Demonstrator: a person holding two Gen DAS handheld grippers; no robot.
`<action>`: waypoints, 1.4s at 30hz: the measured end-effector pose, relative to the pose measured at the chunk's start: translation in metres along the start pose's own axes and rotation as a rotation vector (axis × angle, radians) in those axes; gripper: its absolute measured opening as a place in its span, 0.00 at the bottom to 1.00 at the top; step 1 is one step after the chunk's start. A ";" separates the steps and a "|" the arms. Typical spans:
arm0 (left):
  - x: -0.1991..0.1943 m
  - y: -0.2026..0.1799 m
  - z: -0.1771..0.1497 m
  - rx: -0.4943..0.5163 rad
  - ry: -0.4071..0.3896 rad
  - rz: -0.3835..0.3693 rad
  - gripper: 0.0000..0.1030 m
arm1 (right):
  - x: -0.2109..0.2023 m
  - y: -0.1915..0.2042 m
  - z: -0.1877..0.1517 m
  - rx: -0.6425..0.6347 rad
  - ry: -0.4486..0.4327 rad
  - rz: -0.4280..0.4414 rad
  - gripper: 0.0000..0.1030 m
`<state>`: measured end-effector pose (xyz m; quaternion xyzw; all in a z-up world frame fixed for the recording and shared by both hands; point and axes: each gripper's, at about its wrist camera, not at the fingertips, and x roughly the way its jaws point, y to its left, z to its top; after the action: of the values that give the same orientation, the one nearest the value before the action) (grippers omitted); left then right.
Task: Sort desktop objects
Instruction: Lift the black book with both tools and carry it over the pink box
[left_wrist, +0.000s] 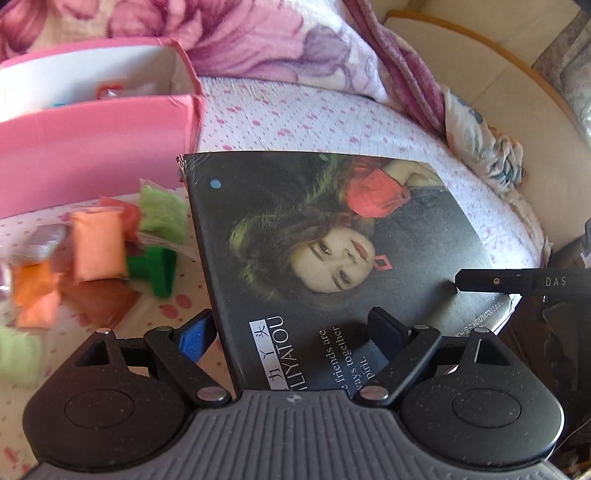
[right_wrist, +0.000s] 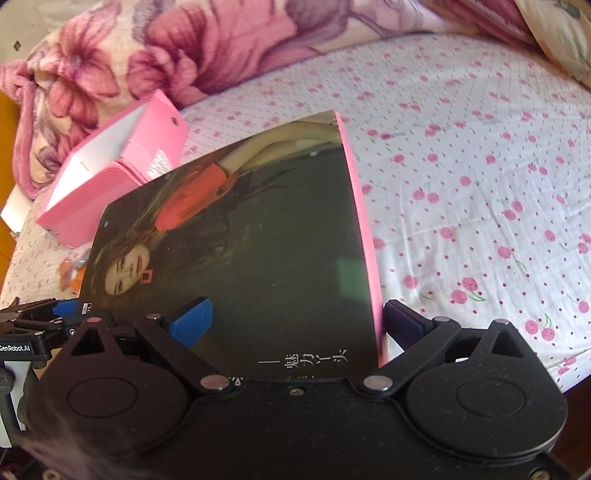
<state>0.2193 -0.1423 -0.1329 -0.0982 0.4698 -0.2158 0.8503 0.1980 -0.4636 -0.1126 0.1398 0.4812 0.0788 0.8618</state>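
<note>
A dark box lid with a woman's portrait (left_wrist: 332, 251) is held tilted above the bed. My left gripper (left_wrist: 291, 332) is shut on its near edge, one finger under and one on top. My right gripper (right_wrist: 295, 321) is shut on the same lid (right_wrist: 240, 229) at its pink-edged side. The right gripper's finger also shows in the left wrist view (left_wrist: 495, 281) at the lid's right edge. Small bagged items lie left of the lid: an orange packet (left_wrist: 98, 247), a green one (left_wrist: 162, 214) and a dark green piece (left_wrist: 153, 269).
An open pink box (left_wrist: 92, 158) stands at the left, also in the right wrist view (right_wrist: 114, 166). A flowered blanket (right_wrist: 166, 48) is bunched behind. The cherry-print sheet (right_wrist: 480, 166) stretches to the right. The bed edge lies on the right.
</note>
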 end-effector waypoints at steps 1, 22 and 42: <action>-0.007 0.002 -0.001 -0.007 -0.005 0.001 0.86 | -0.003 0.006 -0.001 -0.005 -0.006 0.003 0.98; -0.143 0.086 0.008 0.001 -0.123 0.116 0.86 | -0.011 0.165 -0.001 -0.129 -0.075 0.173 0.98; -0.158 0.180 0.109 -0.036 -0.189 0.158 0.86 | 0.058 0.245 0.099 -0.167 -0.113 0.204 0.98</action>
<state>0.2870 0.0860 -0.0211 -0.0960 0.3976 -0.1295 0.9033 0.3124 -0.2322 -0.0327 0.1200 0.4071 0.1975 0.8836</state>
